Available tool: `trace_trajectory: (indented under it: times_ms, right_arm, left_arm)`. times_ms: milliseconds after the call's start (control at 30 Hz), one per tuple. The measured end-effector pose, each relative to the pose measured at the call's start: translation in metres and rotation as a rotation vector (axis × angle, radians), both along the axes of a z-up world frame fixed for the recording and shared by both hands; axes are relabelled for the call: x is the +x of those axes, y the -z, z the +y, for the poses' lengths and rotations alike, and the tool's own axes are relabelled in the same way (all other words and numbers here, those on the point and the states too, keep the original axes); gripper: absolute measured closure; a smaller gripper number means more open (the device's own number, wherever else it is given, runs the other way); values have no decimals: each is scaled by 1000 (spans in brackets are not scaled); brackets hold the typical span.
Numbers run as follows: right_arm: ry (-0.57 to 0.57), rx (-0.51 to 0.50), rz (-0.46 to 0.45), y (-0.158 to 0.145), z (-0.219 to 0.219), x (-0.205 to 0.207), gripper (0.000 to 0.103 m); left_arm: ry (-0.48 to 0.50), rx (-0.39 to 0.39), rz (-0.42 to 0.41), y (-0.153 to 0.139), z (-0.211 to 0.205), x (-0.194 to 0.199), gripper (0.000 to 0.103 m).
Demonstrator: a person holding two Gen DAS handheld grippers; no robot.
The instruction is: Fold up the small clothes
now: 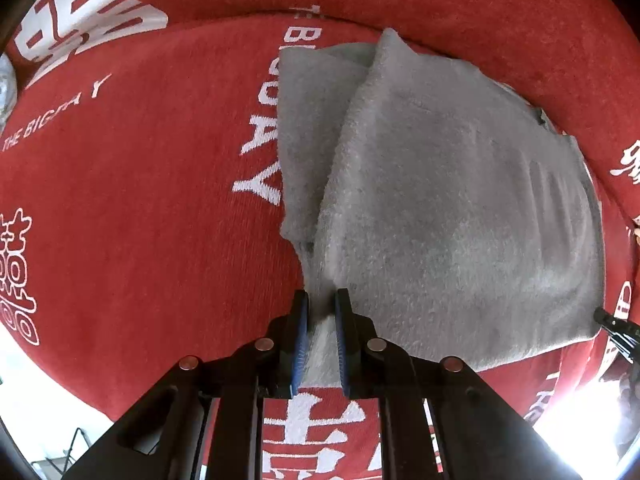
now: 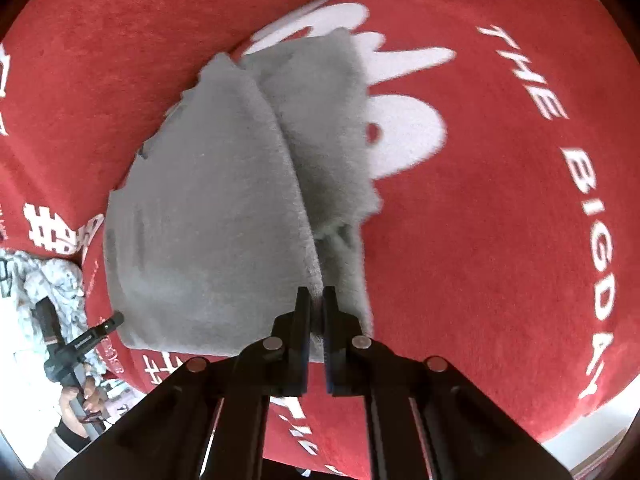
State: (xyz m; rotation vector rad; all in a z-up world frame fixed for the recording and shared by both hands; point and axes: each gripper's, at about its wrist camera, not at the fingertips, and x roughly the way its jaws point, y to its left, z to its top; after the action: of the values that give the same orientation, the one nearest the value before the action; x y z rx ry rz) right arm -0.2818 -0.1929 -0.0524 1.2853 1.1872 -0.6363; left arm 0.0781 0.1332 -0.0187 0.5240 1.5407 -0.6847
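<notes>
On the red cloth [image 1: 140, 200]: grey garment [image 1: 440, 200], part folded.
Left gripper [image 1: 321, 300]: pinching its near edge.
Right gripper [image 2: 318, 294]: pinching likewise.
Right view only: white bundle [image 2: 52, 280] far left.

Red cloth surface [image 1: 140, 200], white lettering "THE BIG DAY" [image 2: 592, 216]. Crumpled white patterned fabric [image 2: 56, 280] at 9 o'clock, right wrist view.

Bright, even light; blown-out white glare at lower corners; strong fisheye curvature, dark vignetted edges.
</notes>
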Motion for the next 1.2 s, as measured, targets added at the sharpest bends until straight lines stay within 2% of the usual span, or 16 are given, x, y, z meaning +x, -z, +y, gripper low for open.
trace_trajectory:
  times_ms: [100, 167, 267, 367, 467, 533, 633, 733, 767, 800, 833, 900, 1000, 1067, 1200]
  right_arm:
    - [39, 44, 45, 24, 7, -6, 98]
    - [47, 43, 40, 25, 9, -7, 97]
    - [56, 16, 70, 15, 10, -5, 95]
    - [37, -79, 111, -4, 12, 4, 93]
    - [0, -175, 64, -28, 17, 21, 93]
    - [-45, -182, 32, -31, 22, 38, 93]
    - [-103, -144, 30, -13, 31, 64, 93]
    - [-133, -114, 108, 16, 36, 73, 93]
    - [-123, -97, 120, 24, 36, 71, 96]
    - [-91, -101, 87, 23, 36, 64, 97]
    - [-65, -86, 68, 24, 34, 60, 97]
    - [-46, -70, 73, 22, 33, 55, 97]
    - [-92, -106, 80, 9, 37, 58, 95]
    - [-107, -146, 45, -3, 36, 64, 95]
    - [-80, -200, -5, -12, 18, 82, 95]
  left_arm:
    - [-14, 10, 7, 5, 0, -1, 89]
    - [-19, 12, 7, 4, -1, 1, 89]
    - [-2, 2, -13, -6, -1, 1, 89]
    - [17, -25, -19, -17, -5, 0, 89]
    - [42, -43, -15, -18, -13, -4, 89]
    - [51, -19, -12, -7, -17, -5, 89]
    - [44, 6, -28, 15, -14, -9, 89]
    - [63, -12, -36, 13, -10, -10, 89]
    - [81, 4, -41, 13, -9, -11, 89]
    - [94, 34, -47, 15, -7, -12, 89]
    - [101, 47, -15, 18, -5, -11, 88]
    - [67, 28, 23, 15, -3, -5, 88]
    - [36, -23, -7, -2, -15, 6, 88]
    - [36, -67, -41, -12, -36, 15, 88]
    - [48, -99, -98, -8, -86, 34, 88]
